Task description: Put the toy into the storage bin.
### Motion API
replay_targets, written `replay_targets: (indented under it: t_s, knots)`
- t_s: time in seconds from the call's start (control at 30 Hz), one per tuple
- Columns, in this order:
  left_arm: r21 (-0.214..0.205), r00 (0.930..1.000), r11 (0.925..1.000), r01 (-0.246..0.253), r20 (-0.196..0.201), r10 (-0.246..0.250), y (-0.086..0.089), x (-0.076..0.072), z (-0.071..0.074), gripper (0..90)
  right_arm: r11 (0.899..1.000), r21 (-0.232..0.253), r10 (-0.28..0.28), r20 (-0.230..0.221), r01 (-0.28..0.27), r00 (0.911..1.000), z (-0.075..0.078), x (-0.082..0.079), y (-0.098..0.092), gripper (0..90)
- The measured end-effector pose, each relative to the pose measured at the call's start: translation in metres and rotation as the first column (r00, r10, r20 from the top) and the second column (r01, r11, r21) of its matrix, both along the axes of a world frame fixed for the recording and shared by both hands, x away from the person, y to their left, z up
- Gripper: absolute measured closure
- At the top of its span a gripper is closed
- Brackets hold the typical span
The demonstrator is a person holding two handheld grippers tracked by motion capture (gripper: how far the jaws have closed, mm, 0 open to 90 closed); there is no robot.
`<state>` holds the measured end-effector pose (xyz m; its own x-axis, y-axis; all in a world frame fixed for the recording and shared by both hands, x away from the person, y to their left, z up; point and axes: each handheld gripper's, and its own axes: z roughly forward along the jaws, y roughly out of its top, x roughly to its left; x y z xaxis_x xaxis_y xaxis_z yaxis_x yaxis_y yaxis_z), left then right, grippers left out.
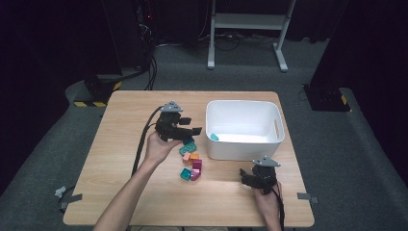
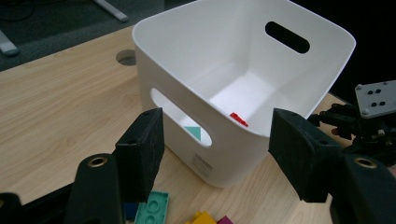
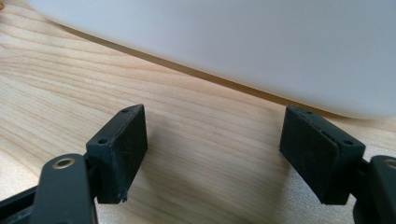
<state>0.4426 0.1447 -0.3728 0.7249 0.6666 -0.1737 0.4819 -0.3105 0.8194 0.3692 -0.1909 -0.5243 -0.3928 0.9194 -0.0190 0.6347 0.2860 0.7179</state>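
Teal brick [image 1: 214, 137] in white bin [image 1: 244, 153]

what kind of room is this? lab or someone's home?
Most likely a lab or data-recording room. A lone wooden table stands on grey carpet amid black curtains, hazard-taped stand bases and cables lie on the floor, and camera-carrying handheld grippers work toy blocks beside a white bin.

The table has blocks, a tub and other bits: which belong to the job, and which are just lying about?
In the job:
white tub
toy blocks
teal block in tub
left hand-held gripper

Lying about:
metal stand
floor cables
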Motion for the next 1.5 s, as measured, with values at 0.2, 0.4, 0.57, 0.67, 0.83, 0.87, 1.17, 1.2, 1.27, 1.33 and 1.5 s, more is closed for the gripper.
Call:
replay_targets:
  t_s: [0.2,0.4,0.57,0.67,0.83,0.87,1.17,1.2,1.27,1.33,1.5]
  knots:
    - [0.001,0.9996,0.9997,-0.026,-0.010,0.026,0.012,-0.009,-0.008,32.2,1.000,0.000,0.000,0.001,0.000,1.0000,0.000,0.000,0.000,23.0]
    - [0.021,0.9982,0.9980,-0.060,0.002,0.060,0.022,-0.019,-0.020,31.4,1.000,0.001,0.000,0.000,0.000,1.0000,0.000,0.000,0.000,23.0]
    - [0.026,0.9959,0.9957,-0.089,0.015,0.089,0.028,-0.028,-0.030,33.1,1.000,0.001,0.000,0.000,0.000,1.0000,0.000,0.000,0.000,23.0]
    - [0.040,0.9942,0.9935,-0.106,0.021,0.105,0.031,-0.036,-0.039,33.9,1.000,0.000,0.000,0.000,0.000,1.0000,0.000,0.000,0.000,23.0]
    - [0.075,0.9906,0.9882,-0.133,0.040,0.131,0.034,-0.046,-0.053,35.0,1.000,0.001,0.000,0.000,0.000,1.0000,0.000,0.000,0.000,23.0]
    - [0.075,0.9900,0.9877,-0.138,0.039,0.135,0.035,-0.047,-0.056,35.4,1.000,0.000,0.000,0.000,0.000,1.0000,0.000,0.000,0.000,23.0]
    - [0.085,0.9881,0.9845,-0.154,0.013,0.153,0.035,-0.053,-0.085,42.5,1.000,0.000,0.000,0.001,0.000,1.0000,0.000,0.000,0.000,23.0]
    - [0.083,0.9870,0.9835,-0.161,0.007,0.161,0.035,-0.053,-0.088,42.6,1.000,0.000,0.000,0.001,0.000,1.0000,0.000,0.000,0.000,23.0]
    - [0.082,0.9852,0.9818,-0.171,0.003,0.171,0.035,-0.053,-0.092,42.8,1.000,0.001,-0.001,0.000,0.001,1.0000,0.000,0.000,0.000,23.0]
    - [0.077,0.9848,0.9820,-0.173,-0.008,0.174,0.035,-0.053,-0.096,43.1,1.000,0.001,-0.001,0.000,0.001,1.0000,0.000,0.000,0.000,23.0]
    - [0.095,0.9842,0.9800,-0.175,-0.012,0.177,0.032,-0.053,-0.105,43.4,1.000,0.001,-0.001,0.000,0.001,1.0000,0.000,0.000,0.000,23.0]
